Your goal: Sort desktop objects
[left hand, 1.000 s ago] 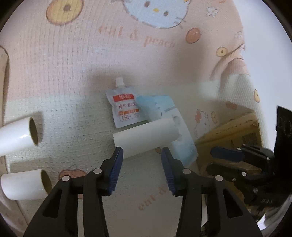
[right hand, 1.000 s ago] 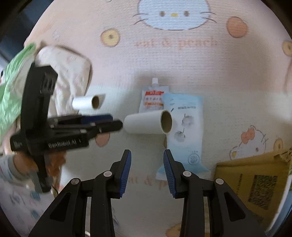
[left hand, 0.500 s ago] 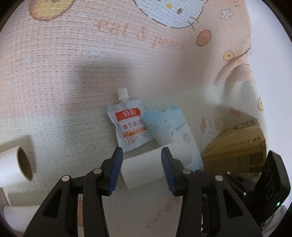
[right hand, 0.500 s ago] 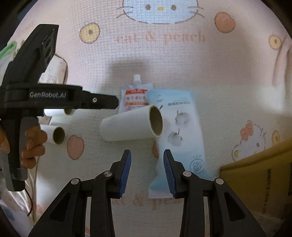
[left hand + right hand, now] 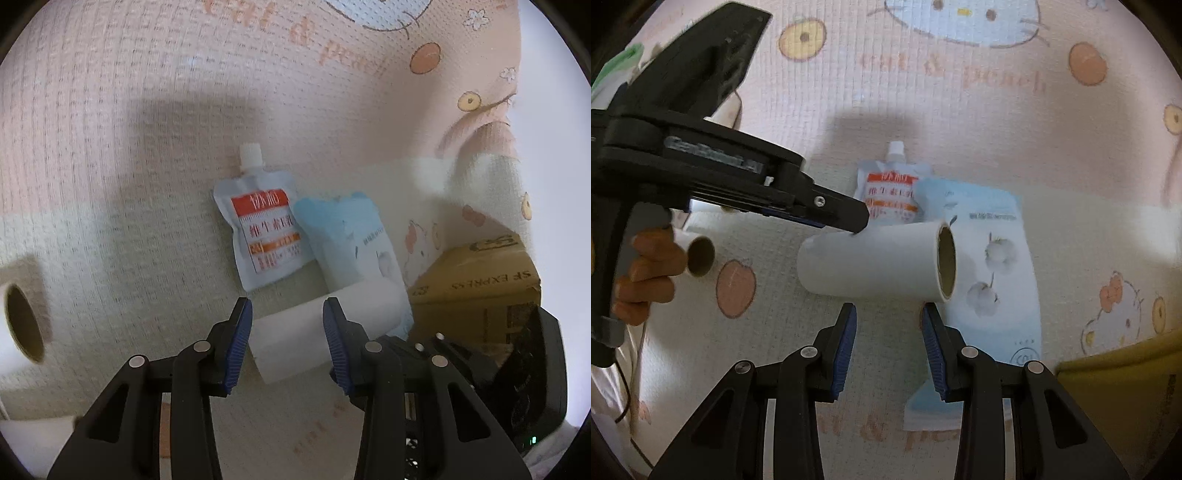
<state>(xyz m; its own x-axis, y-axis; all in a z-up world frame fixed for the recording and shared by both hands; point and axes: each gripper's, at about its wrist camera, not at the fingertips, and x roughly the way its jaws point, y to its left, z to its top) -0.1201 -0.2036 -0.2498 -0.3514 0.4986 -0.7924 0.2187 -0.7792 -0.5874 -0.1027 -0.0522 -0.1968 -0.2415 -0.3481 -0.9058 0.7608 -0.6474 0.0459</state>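
A white paper roll [image 5: 295,332] lies on the pink cartoon-print cloth [image 5: 147,147], its far end resting on a light-blue wipes pack [image 5: 351,240]. A white pouch with an orange label [image 5: 264,229] lies just beyond it. My left gripper [image 5: 287,306] straddles the near end of the roll, and its jaws are closing with the roll between the blue pads. In the right wrist view its tip [image 5: 849,218] touches the top of the roll [image 5: 871,266]. My right gripper [image 5: 888,310] hovers just short of the roll, jaws narrowly apart with nothing between them.
A brown cardboard box [image 5: 480,280] stands to the right and shows again in the right wrist view [image 5: 1126,387]. Two more white rolls lie at the left [image 5: 18,325], one of them behind a person's hand [image 5: 646,273] on the left gripper's handle.
Both grippers have come down and closer to the middle roll. The left gripper now has the roll's end between its pads, and its jaws have narrowed a little.
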